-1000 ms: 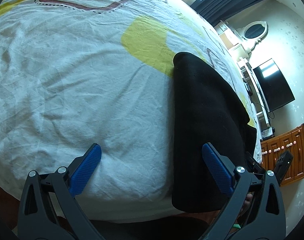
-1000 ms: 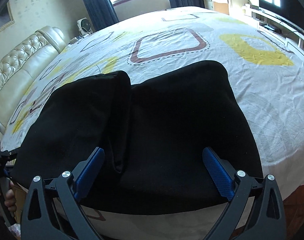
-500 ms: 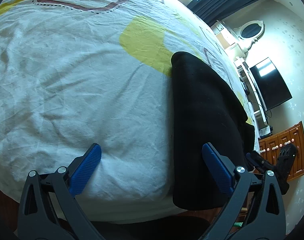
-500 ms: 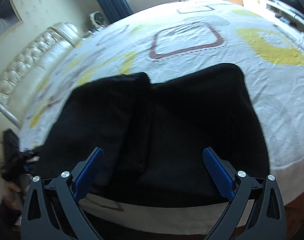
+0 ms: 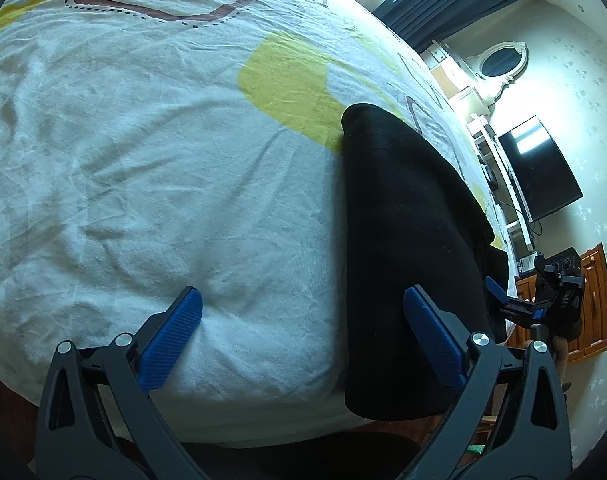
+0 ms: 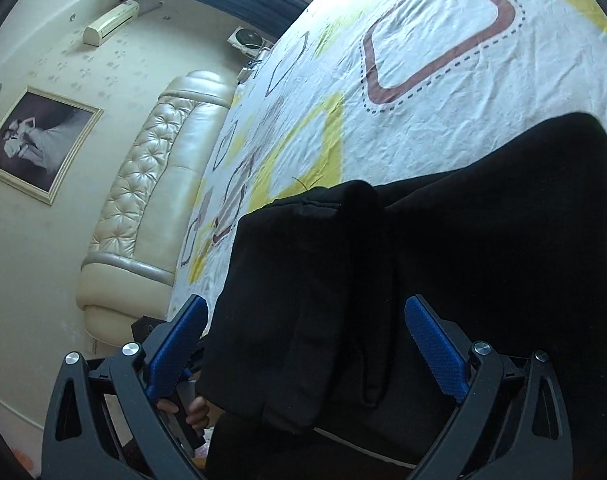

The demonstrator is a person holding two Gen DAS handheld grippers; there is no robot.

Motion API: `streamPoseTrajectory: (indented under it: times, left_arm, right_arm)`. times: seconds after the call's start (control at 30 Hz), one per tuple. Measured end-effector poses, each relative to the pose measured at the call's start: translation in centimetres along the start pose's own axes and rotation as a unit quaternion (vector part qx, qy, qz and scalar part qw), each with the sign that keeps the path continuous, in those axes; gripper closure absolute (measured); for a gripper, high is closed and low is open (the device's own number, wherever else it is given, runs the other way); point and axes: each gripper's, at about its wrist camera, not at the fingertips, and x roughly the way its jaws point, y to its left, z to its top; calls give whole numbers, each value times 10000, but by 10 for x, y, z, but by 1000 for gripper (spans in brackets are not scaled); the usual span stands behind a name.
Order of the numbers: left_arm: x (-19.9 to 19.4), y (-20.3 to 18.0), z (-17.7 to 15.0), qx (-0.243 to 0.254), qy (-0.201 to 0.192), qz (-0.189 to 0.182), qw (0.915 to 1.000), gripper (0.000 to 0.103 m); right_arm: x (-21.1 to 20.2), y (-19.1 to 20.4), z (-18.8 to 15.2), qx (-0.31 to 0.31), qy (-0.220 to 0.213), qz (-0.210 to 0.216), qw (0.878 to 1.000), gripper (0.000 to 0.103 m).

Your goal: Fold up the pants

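Note:
Black pants lie folded on the bed near its front edge, with a thicker folded flap on the left part. In the left wrist view the same pants run along the right side of the sheet. My left gripper is open above the bed edge, its right finger over the pants' side. My right gripper is open just above the near edge of the pants, holding nothing. The right gripper also shows from the side past the pants.
The bed sheet is white with yellow and brown shapes, wrinkled. A cream padded headboard stands left. A TV, wooden drawers and a mirror are along the wall. A hand holds the left gripper's handle.
The right wrist view has swung left and tilted, bringing headboard and wall into sight. The right gripper moved closer to the pants' near edge. Both grippers stayed open.

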Motion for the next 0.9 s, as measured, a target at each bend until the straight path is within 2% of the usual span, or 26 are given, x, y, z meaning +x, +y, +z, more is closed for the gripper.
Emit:
streamPoseTrajectory:
  times: [0.1, 0.23, 0.37, 0.4, 0.43, 0.47, 0.5, 0.53, 0.63, 0.8, 0.9]
  left_arm:
    - [0, 0, 1, 4, 3, 5, 10000, 3]
    - [0, 1, 1, -33, 12, -14, 10000, 3]
    - [0, 2, 1, -39, 5, -22, 10000, 3]
    - [0, 2, 1, -41, 5, -24, 10000, 3]
    - [0, 2, 1, -44, 5, -26, 10000, 3]
    - [0, 2, 1, -53, 1, -26, 10000, 3]
    - [-1, 2, 1, -78, -8, -34, 10000, 3]
    - [-1, 3, 1, -121, -13, -59, 9999, 3]
    - [-1, 2, 1, -90, 2, -47, 9999, 3]
    - [-4, -4, 4, -205, 107, 71, 9997, 3]
    - [-10, -11, 6, -337, 74, -188, 9992, 3]
  right_arm:
    - [14, 6, -4, -175, 199, -5, 9996, 4]
    - [33, 25, -9, -421, 541, 232, 9974, 5]
    - [48, 36, -12, -538, 703, 21, 9961, 7]
    - [49, 35, -12, -491, 692, -13, 9964, 12]
    - [50, 35, -12, -468, 673, -77, 9966, 36]
    - [51, 32, -12, -415, 674, -154, 9967, 52]
    - [51, 25, -13, -294, 665, -166, 9972, 74]
    - [50, 18, -14, -178, 643, -161, 9976, 82]
    - [49, 13, -17, -83, 565, -181, 9982, 86]
    - [28, 35, -13, -366, 219, -203, 9989, 88]
    - [-1, 41, -9, -550, 33, -301, 9980, 88]
